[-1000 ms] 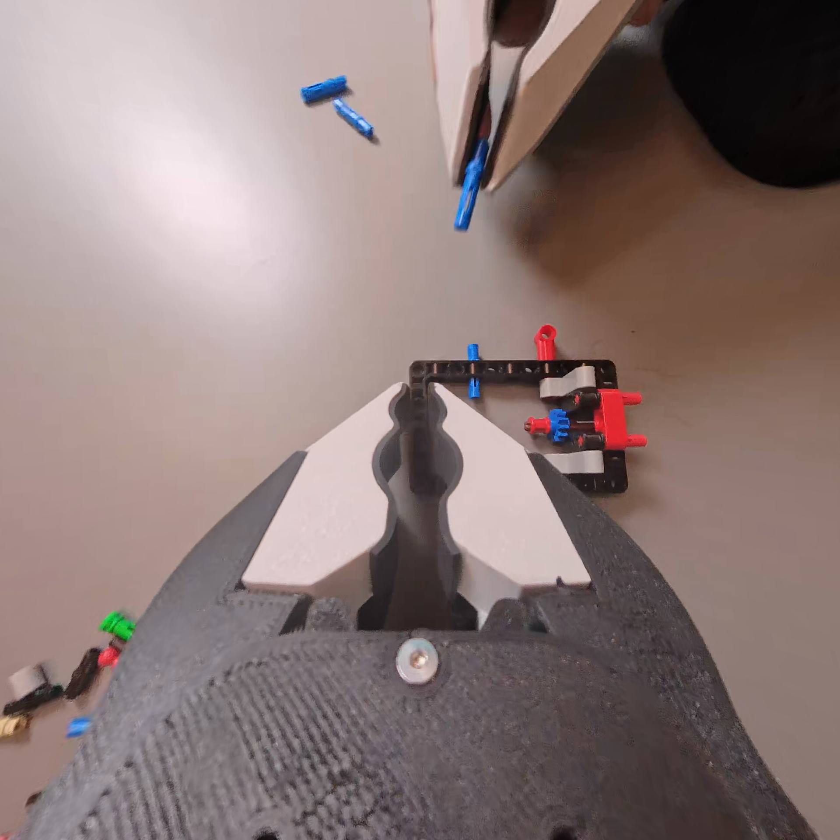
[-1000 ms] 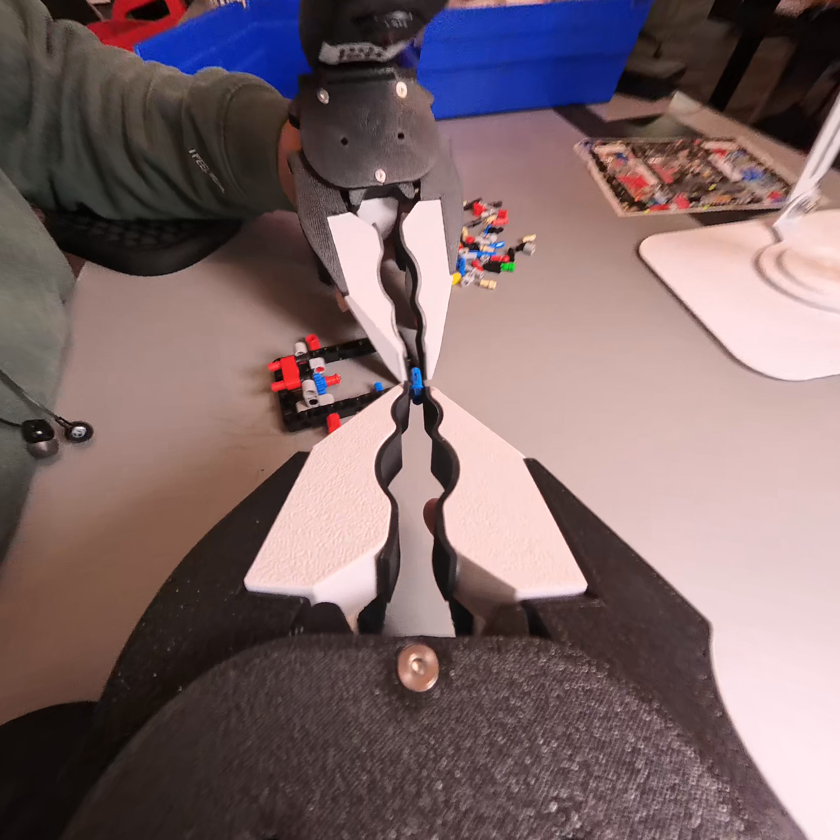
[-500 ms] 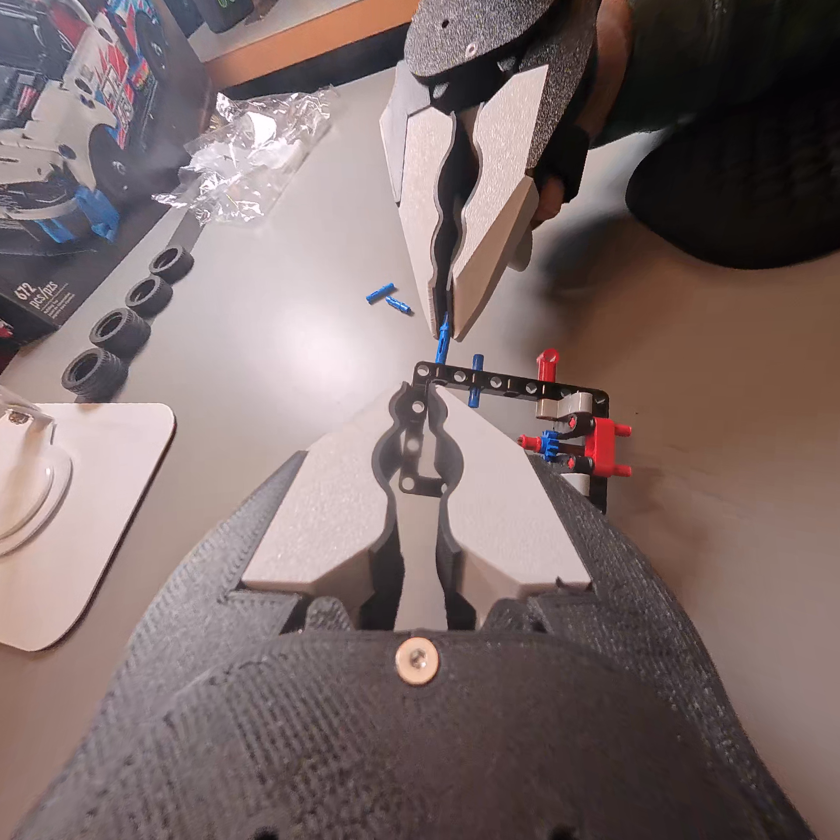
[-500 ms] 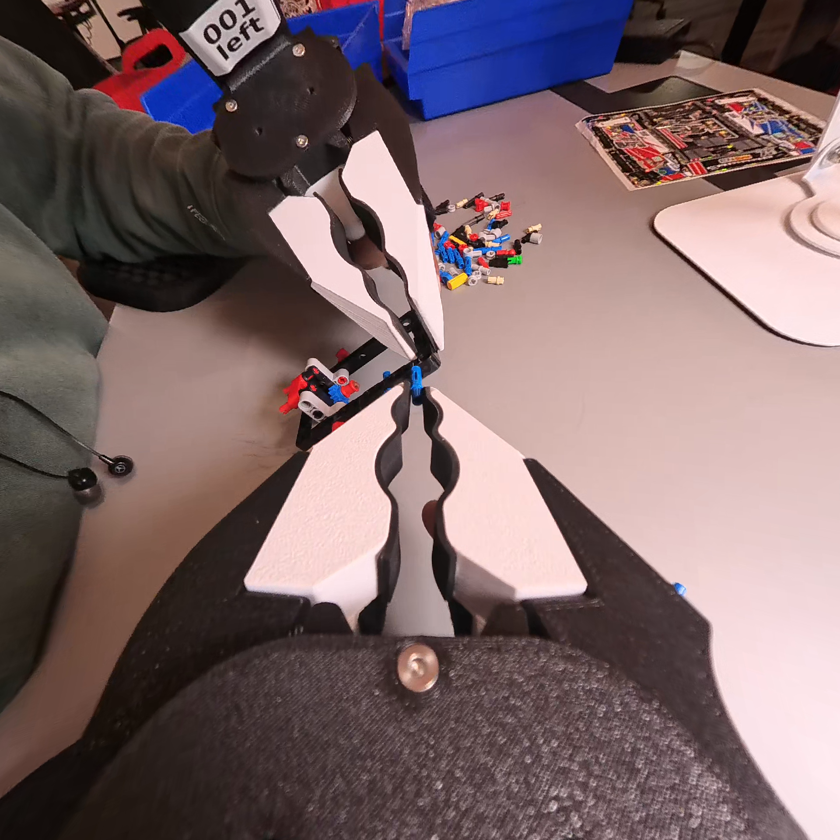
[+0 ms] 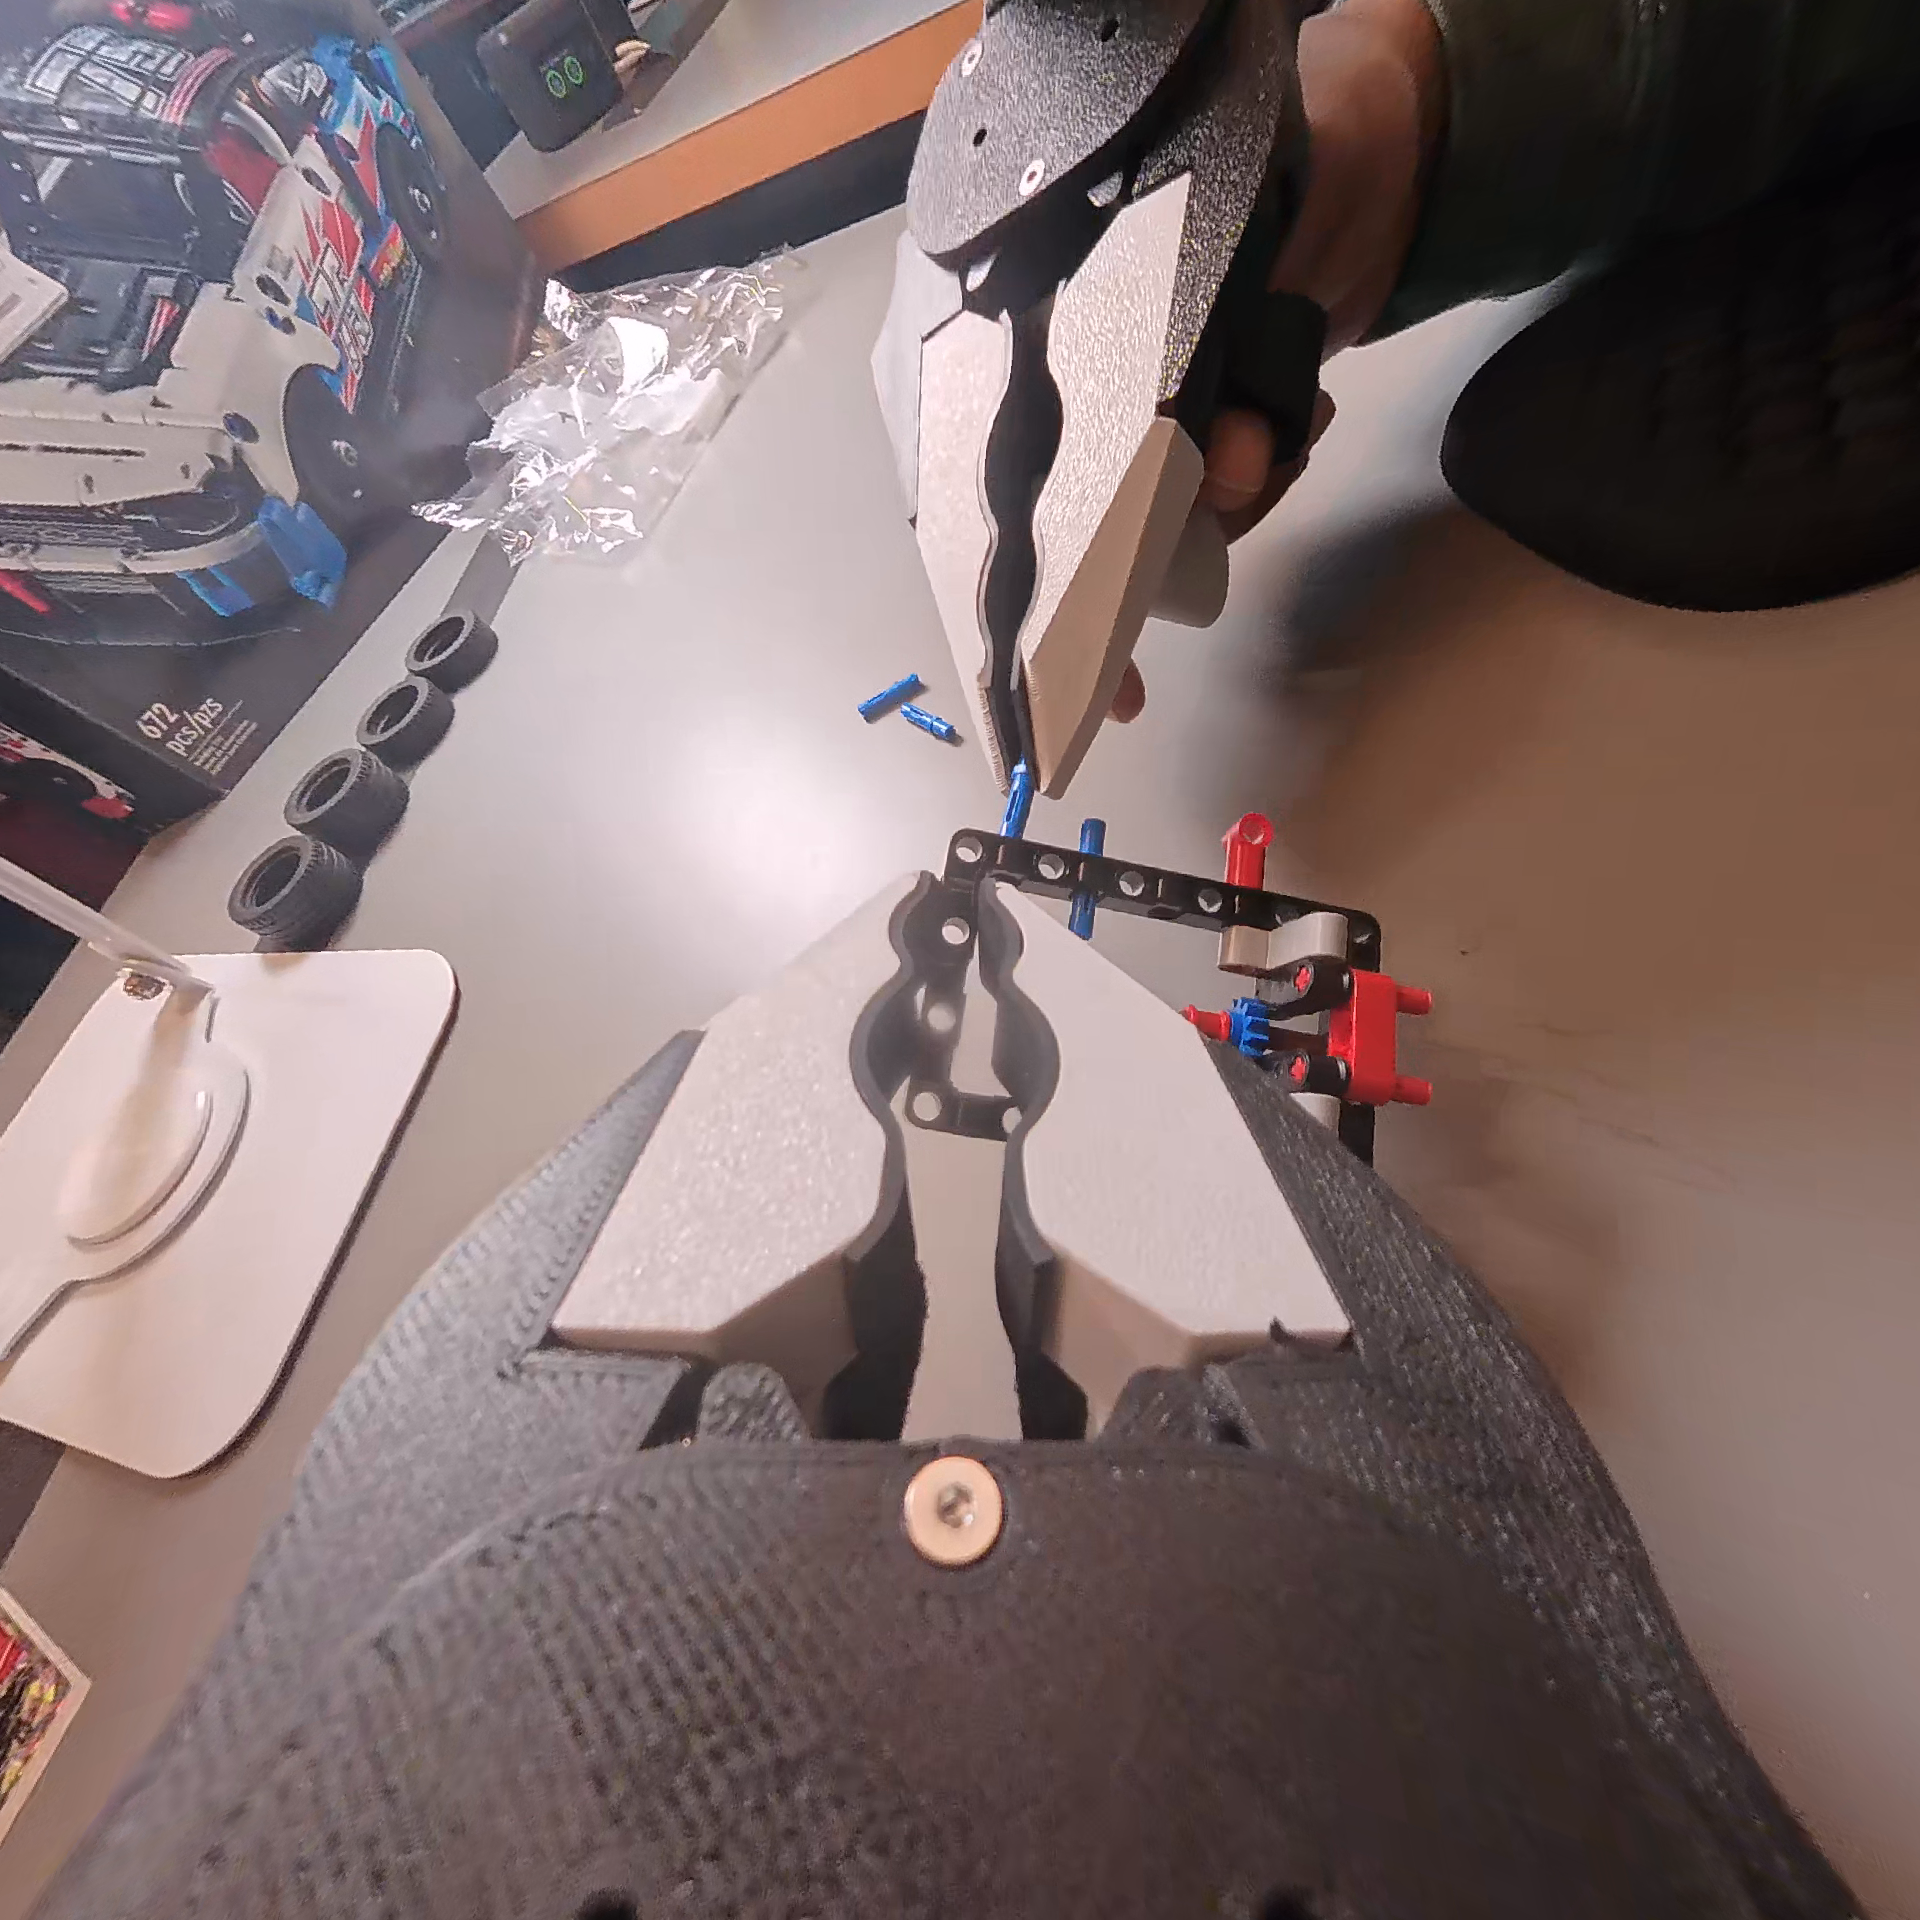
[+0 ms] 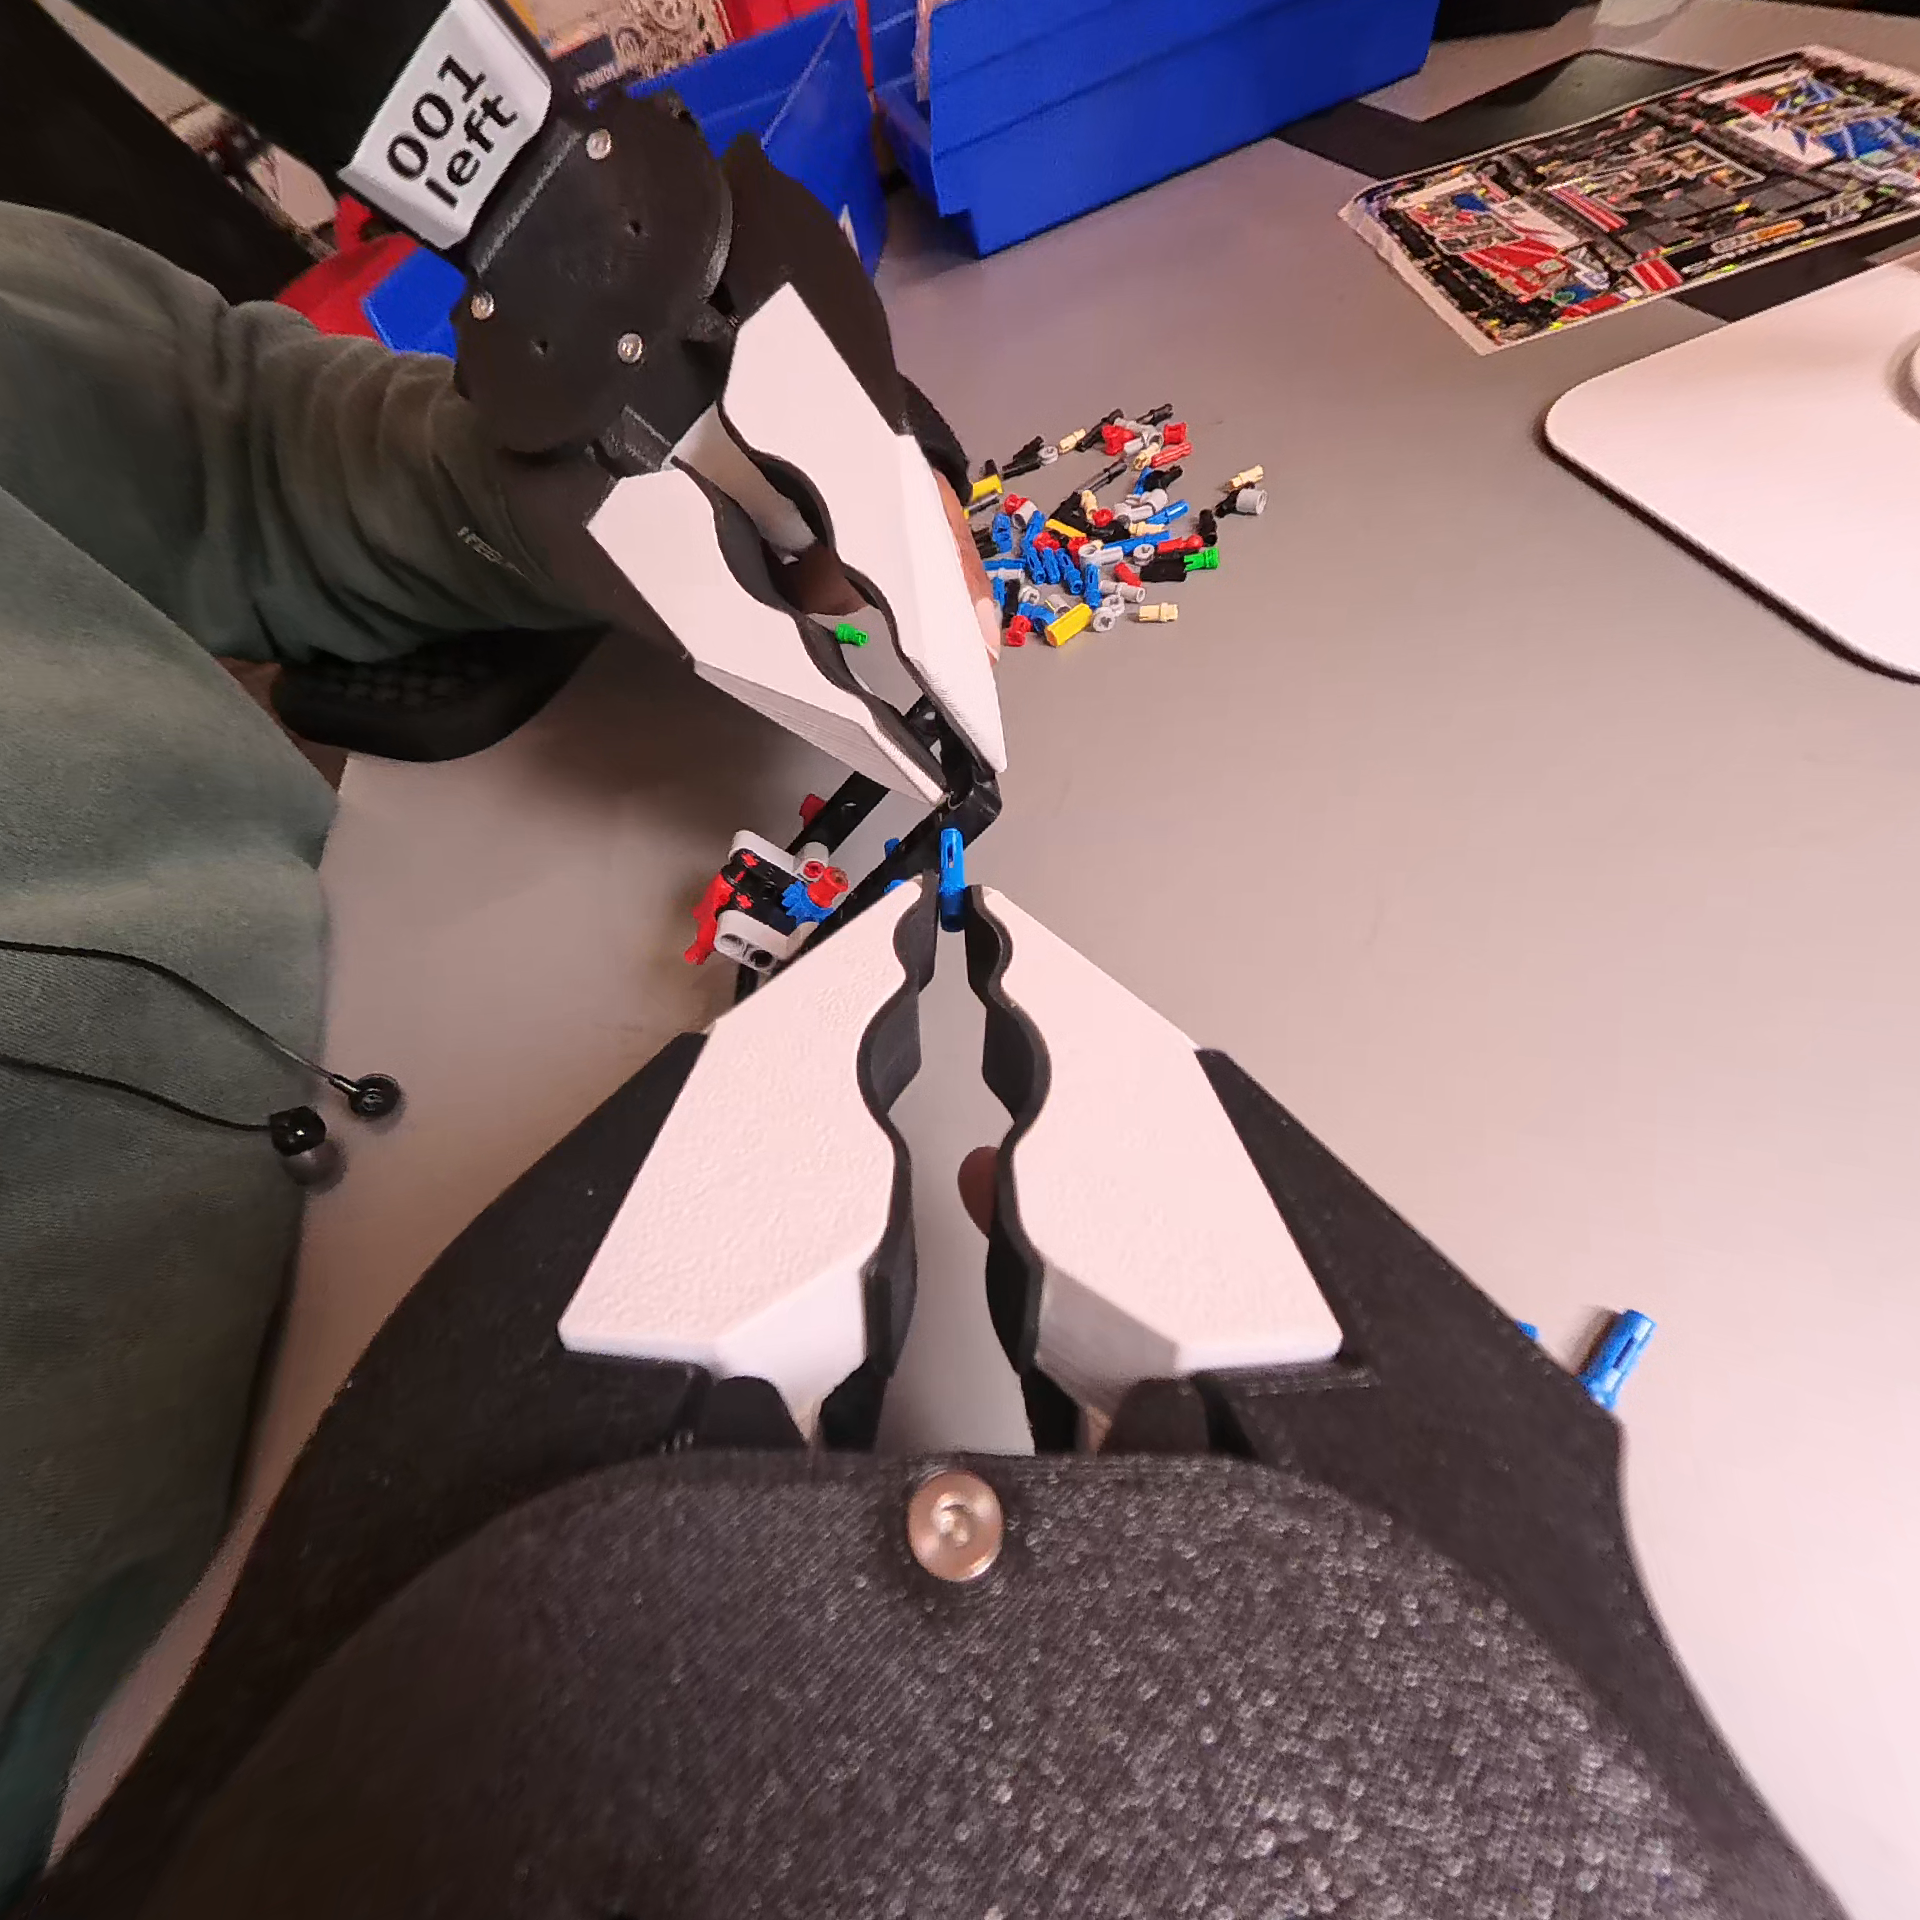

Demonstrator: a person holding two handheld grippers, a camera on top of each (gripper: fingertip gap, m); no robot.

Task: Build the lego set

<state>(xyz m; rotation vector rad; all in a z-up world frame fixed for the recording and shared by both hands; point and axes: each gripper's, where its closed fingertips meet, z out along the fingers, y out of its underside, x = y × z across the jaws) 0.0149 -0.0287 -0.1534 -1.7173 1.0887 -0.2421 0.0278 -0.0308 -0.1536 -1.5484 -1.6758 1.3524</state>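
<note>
My left gripper [image 5: 951,894] is shut on the corner of a black lego frame [image 5: 1164,894] and holds it tilted above the table. The frame carries a blue pin [image 5: 1086,878], a red piece [image 5: 1247,847] and a red, grey and blue cluster [image 5: 1320,1023]. My right gripper [image 6: 943,896] is shut on a blue pin [image 6: 950,857], whose tip is at the frame's top corner [image 6: 971,805]. In the left wrist view the right gripper [image 5: 1023,764] comes down from above with that pin [image 5: 1014,805].
Two loose blue pins [image 5: 904,712] lie beyond the frame. Several black tyres [image 5: 343,790], a lego box [image 5: 156,364] and a plastic bag [image 5: 613,416] sit left. A pile of small parts [image 6: 1101,540], a white stand base [image 6: 1766,457], a printed sheet [image 6: 1662,187] and blue bins [image 6: 1122,94] lie beyond.
My left gripper has lifted and tilted the frame off the table. My right gripper has brought the blue pin down to the frame's top corner.
</note>
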